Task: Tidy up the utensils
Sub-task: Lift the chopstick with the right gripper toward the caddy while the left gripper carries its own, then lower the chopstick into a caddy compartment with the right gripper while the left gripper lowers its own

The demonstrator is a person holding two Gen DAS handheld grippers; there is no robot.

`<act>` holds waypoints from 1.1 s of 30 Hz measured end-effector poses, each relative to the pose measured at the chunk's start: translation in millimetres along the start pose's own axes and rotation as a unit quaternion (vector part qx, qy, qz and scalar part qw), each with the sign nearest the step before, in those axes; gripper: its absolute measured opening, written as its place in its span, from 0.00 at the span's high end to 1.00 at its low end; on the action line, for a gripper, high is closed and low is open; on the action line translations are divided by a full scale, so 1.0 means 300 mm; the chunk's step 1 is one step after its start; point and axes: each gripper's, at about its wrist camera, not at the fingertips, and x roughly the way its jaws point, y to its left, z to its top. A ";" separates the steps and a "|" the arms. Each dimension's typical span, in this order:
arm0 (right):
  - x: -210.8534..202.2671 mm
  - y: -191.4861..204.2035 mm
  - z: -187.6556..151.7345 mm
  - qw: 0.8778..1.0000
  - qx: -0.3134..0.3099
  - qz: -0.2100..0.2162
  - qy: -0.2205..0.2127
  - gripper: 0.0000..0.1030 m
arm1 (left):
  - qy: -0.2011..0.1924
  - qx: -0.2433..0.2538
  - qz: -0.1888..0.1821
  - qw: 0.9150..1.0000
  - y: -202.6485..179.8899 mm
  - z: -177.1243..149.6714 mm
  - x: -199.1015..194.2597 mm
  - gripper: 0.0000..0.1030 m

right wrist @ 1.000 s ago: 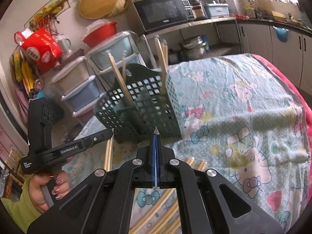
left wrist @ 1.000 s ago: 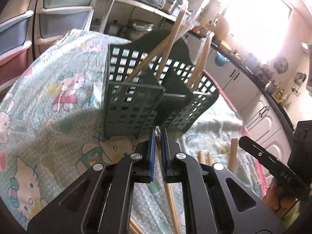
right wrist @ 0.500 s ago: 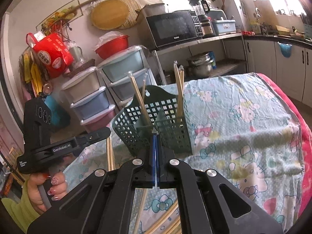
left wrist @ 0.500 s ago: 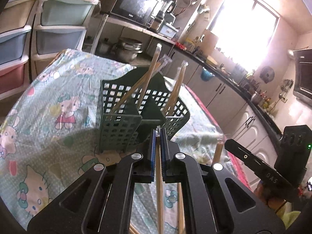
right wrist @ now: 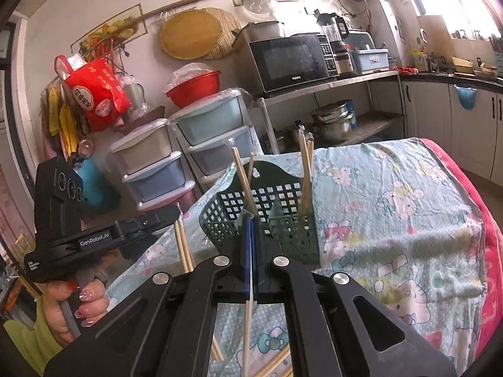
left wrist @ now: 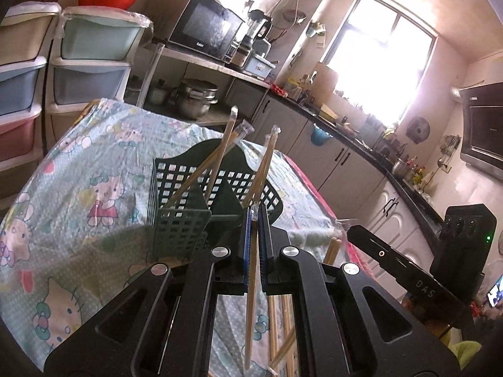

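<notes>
A dark green mesh utensil caddy (left wrist: 182,220) (right wrist: 284,216) stands on the cartoon-print tablecloth (left wrist: 78,194), with several wrapped chopsticks (left wrist: 217,157) (right wrist: 303,169) upright in its compartments. My left gripper (left wrist: 254,213) is shut on a wrapped chopstick pair (left wrist: 250,308) that hangs down between the fingers, in front of the caddy. My right gripper (right wrist: 251,220) is shut on another wrapped chopstick (right wrist: 247,330), also hanging. Each gripper shows in the other's view: the right one (left wrist: 352,232) at the right, the left one (right wrist: 176,212) at the left, held in a hand (right wrist: 81,301).
Loose chopsticks (left wrist: 284,326) (right wrist: 276,364) lie on the cloth below the grippers. Stacked plastic drawers (right wrist: 157,169) and a shelf with a microwave (right wrist: 292,59) and pots (left wrist: 195,97) stand beyond the table. Kitchen cabinets (left wrist: 345,169) run along the right.
Both grippers have risen, each with its chopsticks lifted off the cloth. The caddy now sits lower and farther in both views.
</notes>
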 end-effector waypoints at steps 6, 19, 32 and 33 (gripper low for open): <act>-0.007 0.027 0.031 1.000 -0.008 0.005 -0.014 0.99 | -0.011 0.005 -0.008 1.000 -0.022 0.024 -0.019 0.98; -0.023 0.068 0.107 0.999 -0.022 0.009 -0.044 0.99 | -0.043 0.034 -0.016 0.998 -0.079 0.118 -0.057 0.98; -0.007 0.087 0.168 0.998 -0.028 0.013 -0.059 0.99 | -0.076 0.046 0.005 0.996 -0.077 0.211 -0.075 0.98; -0.004 0.087 0.173 0.998 -0.029 0.014 -0.060 0.99 | -0.076 0.045 0.008 0.996 -0.073 0.220 -0.072 0.98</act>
